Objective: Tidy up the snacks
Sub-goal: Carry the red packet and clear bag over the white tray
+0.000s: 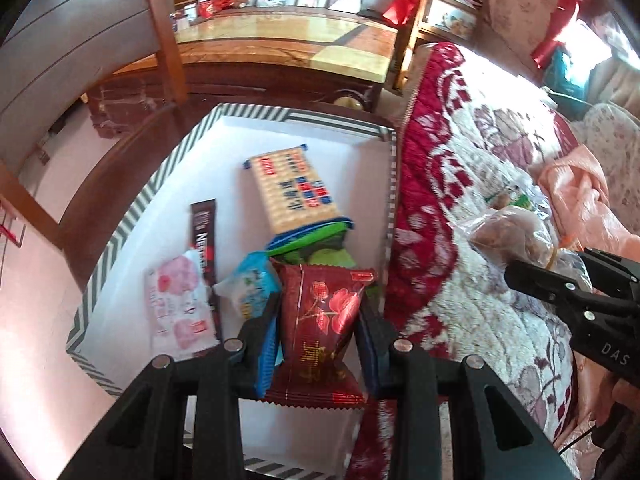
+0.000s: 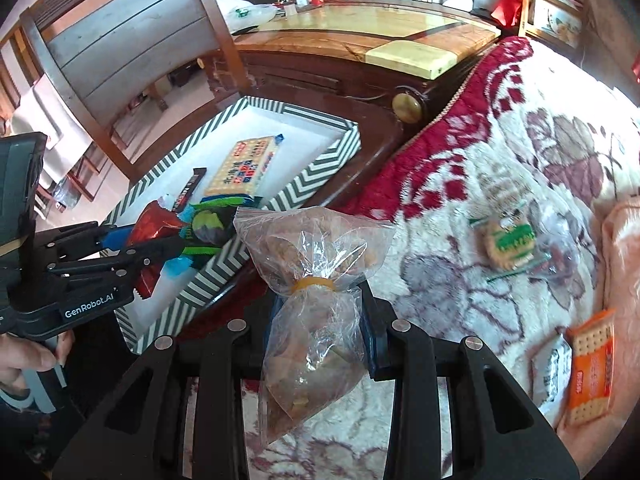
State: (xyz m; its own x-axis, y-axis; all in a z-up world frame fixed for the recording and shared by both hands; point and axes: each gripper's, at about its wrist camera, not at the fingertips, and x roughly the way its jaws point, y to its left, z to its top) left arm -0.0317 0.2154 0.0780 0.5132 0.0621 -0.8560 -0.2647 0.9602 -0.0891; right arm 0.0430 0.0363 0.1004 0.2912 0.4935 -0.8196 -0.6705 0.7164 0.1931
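Observation:
My left gripper (image 1: pixel 318 320) is shut on a dark red snack packet with a rose print (image 1: pixel 324 320), held over the white box with a striped rim (image 1: pixel 132 220). In the box lie a yellow cracker pack (image 1: pixel 294 192), a dark coffee stick (image 1: pixel 206 236), a pink packet (image 1: pixel 178 312), a blue packet (image 1: pixel 252 284) and a green packet (image 1: pixel 320 254). My right gripper (image 2: pixel 318 320) is shut on a clear plastic bag of brown snacks tied with a yellow band (image 2: pixel 316 320), above the blanket just right of the box (image 2: pixel 320 176). The left gripper (image 2: pixel 160 252) shows at the left of the right wrist view.
A red and white floral blanket (image 2: pixel 500 168) carries a green-labelled biscuit pack (image 2: pixel 508 244), an orange cracker pack (image 2: pixel 592 372) and a small white packet (image 2: pixel 554 364). A dark wooden cabinet with a marble top (image 2: pixel 360 44) stands behind the box. A wooden chair (image 2: pixel 120 40) is at the left.

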